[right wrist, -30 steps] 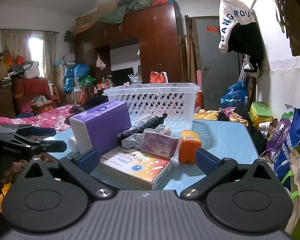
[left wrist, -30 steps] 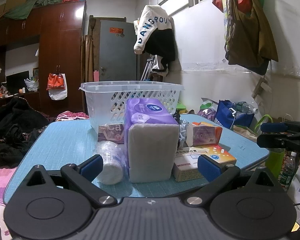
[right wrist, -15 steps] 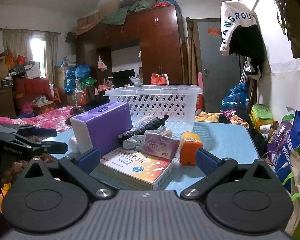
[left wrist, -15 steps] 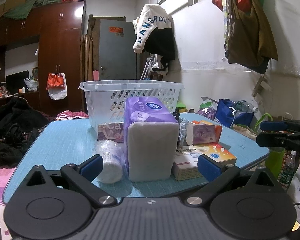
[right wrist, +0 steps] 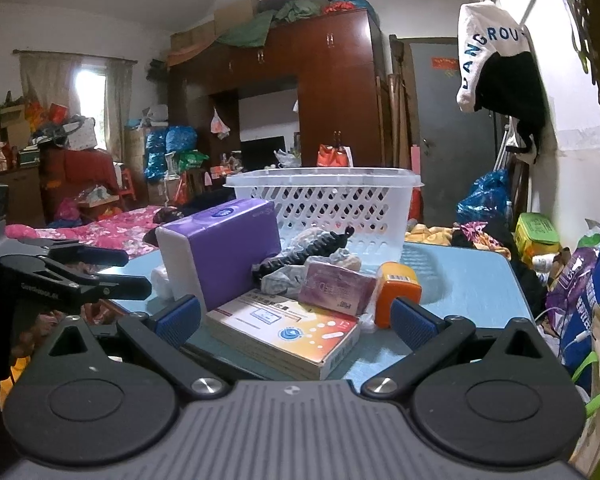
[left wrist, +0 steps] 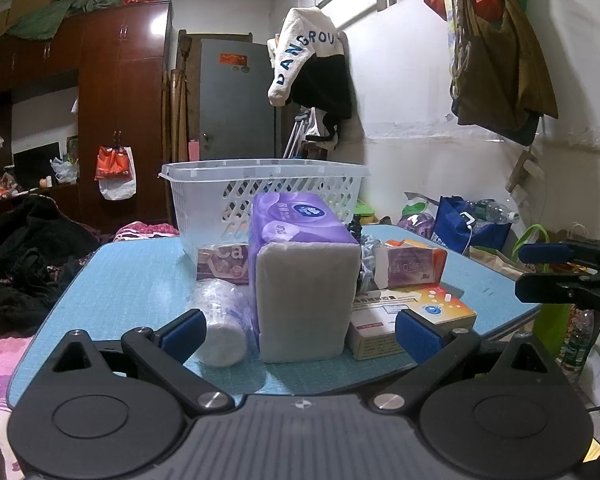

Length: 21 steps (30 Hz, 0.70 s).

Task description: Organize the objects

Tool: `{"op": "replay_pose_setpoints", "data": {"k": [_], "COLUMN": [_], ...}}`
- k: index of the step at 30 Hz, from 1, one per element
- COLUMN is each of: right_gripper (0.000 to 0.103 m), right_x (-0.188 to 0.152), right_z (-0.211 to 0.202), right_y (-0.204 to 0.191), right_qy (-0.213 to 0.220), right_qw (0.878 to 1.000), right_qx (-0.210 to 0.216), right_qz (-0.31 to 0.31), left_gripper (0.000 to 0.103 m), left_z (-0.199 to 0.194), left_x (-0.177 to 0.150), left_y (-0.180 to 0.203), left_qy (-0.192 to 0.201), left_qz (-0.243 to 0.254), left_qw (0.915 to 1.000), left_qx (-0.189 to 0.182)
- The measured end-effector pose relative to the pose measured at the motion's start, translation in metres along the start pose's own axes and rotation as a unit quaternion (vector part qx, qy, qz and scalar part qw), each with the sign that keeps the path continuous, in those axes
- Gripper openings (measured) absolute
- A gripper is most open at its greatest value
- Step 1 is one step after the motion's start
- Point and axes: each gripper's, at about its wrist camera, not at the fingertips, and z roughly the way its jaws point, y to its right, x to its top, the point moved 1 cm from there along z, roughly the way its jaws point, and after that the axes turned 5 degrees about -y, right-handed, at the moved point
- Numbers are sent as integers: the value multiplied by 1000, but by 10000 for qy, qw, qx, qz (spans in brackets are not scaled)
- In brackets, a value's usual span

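A white slotted basket (left wrist: 260,196) stands at the back of the blue table (left wrist: 120,280); it also shows in the right wrist view (right wrist: 332,204). In front lie a purple tissue pack (left wrist: 304,280), a white plastic-wrapped roll (left wrist: 220,320), a flat orange-and-white box (left wrist: 412,316), a pink packet (right wrist: 336,288), an orange bottle (right wrist: 396,292) and a black corded item (right wrist: 300,256). My left gripper (left wrist: 300,330) is open and empty, just short of the tissue pack. My right gripper (right wrist: 296,316) is open and empty over the flat box (right wrist: 288,332).
The table's right edge (left wrist: 512,312) drops to bags on the floor (left wrist: 468,228). A dark wardrobe (left wrist: 120,120) and a grey door (left wrist: 236,100) stand behind. Clothes hang on the right wall (left wrist: 312,76). A bed with pink bedding (right wrist: 100,228) lies left of the table.
Both grippers have risen very slightly and stay open; the objects on the table have not moved.
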Motion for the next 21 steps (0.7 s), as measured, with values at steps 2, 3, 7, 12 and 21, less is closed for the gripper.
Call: {"op": "replay_pose_setpoints", "data": {"k": [2,3,7,12,21], "right_gripper": [103,103,103,103,103], "right_x": [0,0,0,-6,10], "right_z": [1,0,1,-9,20], "right_y": [2,2,2,3,2], "right_qy": [-1,2,18,886,577], "right_qw": [10000,10000,10000,9955,9951], "right_qx": [15,22,51,287,804], "right_qz": [50,59,61,-182,83], "left_gripper": [102,102,102,102,103], "left_z": [0,0,-1,-9,2], "left_x": [0,0,0,3,12], "left_y": [0,0,0,-7,-32], "left_qy": [0,-2,11,370,684], "left_qz": [-6,-5,-2,-148,-174], "left_qw": [10000,10000,10000,9991,9972], "left_qx": [-7,-7,-15,-112,249]}}
